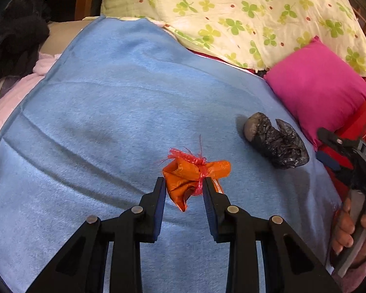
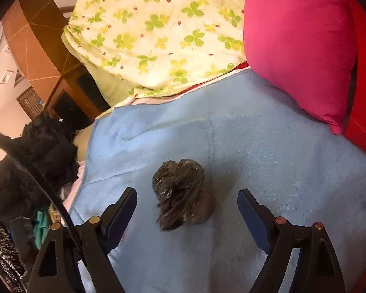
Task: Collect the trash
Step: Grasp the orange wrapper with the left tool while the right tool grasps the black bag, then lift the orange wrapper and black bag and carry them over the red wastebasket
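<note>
A crumpled orange wrapper with red netting [image 1: 190, 178] sits between the fingertips of my left gripper [image 1: 183, 185], which is shut on it just above the blue blanket [image 1: 109, 102]. A crumpled black plastic bag [image 1: 275, 141] lies on the blanket to the right. In the right wrist view the same black bag [image 2: 183, 193] lies between the wide-open fingers of my right gripper [image 2: 186, 195], untouched. The right gripper also shows at the right edge of the left wrist view [image 1: 329, 146], held in a hand.
A pink pillow [image 1: 317, 85] lies at the blanket's right edge, also in the right wrist view [image 2: 297, 44]. A clover-print quilt [image 1: 231, 12] is bunched behind. Dark clothes [image 2: 36, 158] pile off the left side. Red fabric [image 2: 363, 97] lies at far right.
</note>
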### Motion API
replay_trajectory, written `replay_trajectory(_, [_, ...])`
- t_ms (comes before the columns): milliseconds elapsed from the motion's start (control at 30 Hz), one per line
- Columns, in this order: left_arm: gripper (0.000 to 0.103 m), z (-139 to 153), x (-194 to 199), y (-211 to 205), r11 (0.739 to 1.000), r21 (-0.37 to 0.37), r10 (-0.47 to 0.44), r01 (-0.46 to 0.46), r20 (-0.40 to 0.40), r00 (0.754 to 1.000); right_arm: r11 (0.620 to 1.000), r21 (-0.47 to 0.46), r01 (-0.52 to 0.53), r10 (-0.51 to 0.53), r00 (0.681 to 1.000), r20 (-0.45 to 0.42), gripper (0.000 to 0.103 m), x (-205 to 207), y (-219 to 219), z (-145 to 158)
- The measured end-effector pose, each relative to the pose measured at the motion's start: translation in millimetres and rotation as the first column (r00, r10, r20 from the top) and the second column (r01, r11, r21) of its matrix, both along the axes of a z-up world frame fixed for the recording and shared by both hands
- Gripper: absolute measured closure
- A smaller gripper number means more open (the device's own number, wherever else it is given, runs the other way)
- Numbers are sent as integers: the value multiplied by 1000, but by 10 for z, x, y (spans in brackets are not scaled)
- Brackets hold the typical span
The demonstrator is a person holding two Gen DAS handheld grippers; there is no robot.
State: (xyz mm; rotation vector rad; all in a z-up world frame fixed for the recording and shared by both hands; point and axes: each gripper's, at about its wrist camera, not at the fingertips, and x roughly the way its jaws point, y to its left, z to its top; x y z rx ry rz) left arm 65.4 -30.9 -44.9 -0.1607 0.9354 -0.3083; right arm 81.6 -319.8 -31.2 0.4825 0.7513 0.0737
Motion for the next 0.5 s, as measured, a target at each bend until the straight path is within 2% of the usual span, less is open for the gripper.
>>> replay_trajectory(67, [71, 7, 12, -50, 1000, 4, -16, 16, 9, 1000, 1000, 6, -16, 16, 1000, -3, 17, 92, 25, -41])
replay_trajectory(167, [71, 7, 26, -133, 999, 29, -38, 37, 26, 999, 999, -37, -33, 32, 999, -18, 18, 260, 118, -141])
replay_trajectory(233, [71, -1, 34, -161, 998, 38, -49, 48, 26, 998, 997, -51, -52, 49, 998, -46, 25, 386, 181, -243])
replay_trajectory(300, [71, -11, 43, -183, 997, 47, -56, 55, 27, 998, 995, -66, -74, 68, 993, -96, 46, 482, 248, -375])
replay_trajectory(367, [71, -21, 55, -205, 997, 55, -57, 56, 27, 998, 993, -62, -97, 89, 989, -122, 50, 489, 290, -476])
replay_trajectory(500, [71, -14, 56, -216, 996, 55, -65, 64, 26, 998, 988, -105, -116, 106, 990, -98, 61, 414, 370, -400])
